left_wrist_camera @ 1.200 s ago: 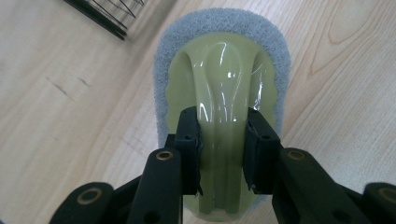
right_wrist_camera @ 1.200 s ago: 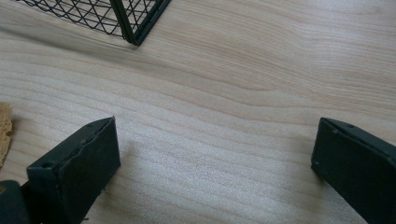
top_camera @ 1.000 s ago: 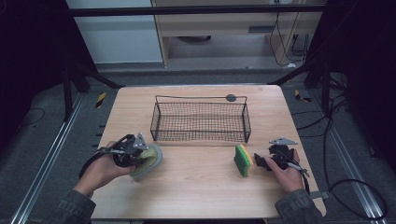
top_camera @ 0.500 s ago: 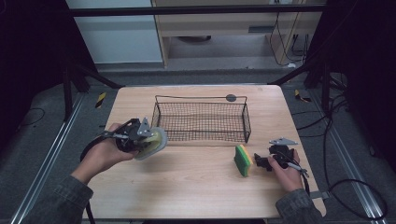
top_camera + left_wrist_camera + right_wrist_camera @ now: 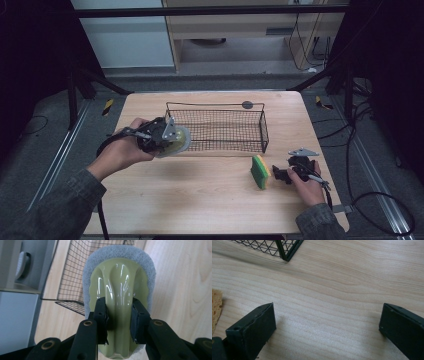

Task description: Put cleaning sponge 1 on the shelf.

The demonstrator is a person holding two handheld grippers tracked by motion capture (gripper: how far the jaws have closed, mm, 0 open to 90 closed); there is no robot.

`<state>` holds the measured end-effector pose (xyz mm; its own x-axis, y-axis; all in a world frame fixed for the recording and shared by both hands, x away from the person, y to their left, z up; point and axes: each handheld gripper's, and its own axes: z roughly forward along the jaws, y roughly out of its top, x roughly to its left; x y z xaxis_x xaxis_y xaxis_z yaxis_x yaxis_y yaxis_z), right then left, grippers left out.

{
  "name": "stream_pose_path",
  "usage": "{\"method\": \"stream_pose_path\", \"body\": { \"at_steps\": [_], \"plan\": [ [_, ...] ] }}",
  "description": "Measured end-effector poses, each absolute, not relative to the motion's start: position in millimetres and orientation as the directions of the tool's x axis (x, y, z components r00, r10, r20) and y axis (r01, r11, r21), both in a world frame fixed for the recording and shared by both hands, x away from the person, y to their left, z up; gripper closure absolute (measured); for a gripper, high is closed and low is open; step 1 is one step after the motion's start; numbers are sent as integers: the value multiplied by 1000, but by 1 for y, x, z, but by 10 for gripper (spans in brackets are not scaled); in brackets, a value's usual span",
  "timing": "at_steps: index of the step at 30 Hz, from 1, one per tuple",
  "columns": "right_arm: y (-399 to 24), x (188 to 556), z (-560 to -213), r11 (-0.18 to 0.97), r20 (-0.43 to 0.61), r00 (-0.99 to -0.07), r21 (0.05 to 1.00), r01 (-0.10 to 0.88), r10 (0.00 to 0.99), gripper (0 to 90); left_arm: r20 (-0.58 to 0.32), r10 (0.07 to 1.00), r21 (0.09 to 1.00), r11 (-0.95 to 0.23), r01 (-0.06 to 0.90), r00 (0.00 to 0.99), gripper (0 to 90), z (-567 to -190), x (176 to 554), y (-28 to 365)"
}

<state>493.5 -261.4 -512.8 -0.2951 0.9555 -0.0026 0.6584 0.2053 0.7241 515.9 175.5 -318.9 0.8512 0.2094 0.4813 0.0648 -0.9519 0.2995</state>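
The scrubbing pad, an olive-green plastic grip on a grey abrasive base, sits clamped in the left gripper: the two black jaws are closed on the raised ridge of its handle, one on each side. The pad's long axis runs straight out along the jaws, away from the hand. It hangs in the air off the table, just at the left end of the wire basket, level with the basket's front left corner. The basket lies directly ahead of the pad's far end and to its right in the high view, its long side parallel to the table's far edge; judging from that, the move to come is a short carry over the near-left rim and in.

The left hand is much the nearer to the basket. The right gripper rests low near the table's right edge, jaws standing wide apart with bare wood between them, holding nothing; the yellow-and-green sponge stands on edge just beside it, towards the table's middle.

Count: one scrubbing pad, one sponge, one basket, two grippers.
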Motion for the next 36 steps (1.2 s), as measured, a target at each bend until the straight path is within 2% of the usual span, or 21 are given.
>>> {"method": "stream_pose_path", "body": {
  "at_steps": [9, 24, 36],
  "plan": [
    [-263, 490, -513, 213, -5, -303, 724, 656, 953, 10, 553, 199, 252, -966, 65, 809, 705, -316, 536, 166],
    [-262, 488, -513, 207, -3, -298, 724, 658, 955, 10, 595, 191, 263, -964, 35, 781, 705, -313, 562, 155],
    [-263, 489, -513, 218, -11, -305, 724, 654, 952, 8, 634, 117, 215, -976, -29, 764, 705, -317, 576, 141]
  ]
}}
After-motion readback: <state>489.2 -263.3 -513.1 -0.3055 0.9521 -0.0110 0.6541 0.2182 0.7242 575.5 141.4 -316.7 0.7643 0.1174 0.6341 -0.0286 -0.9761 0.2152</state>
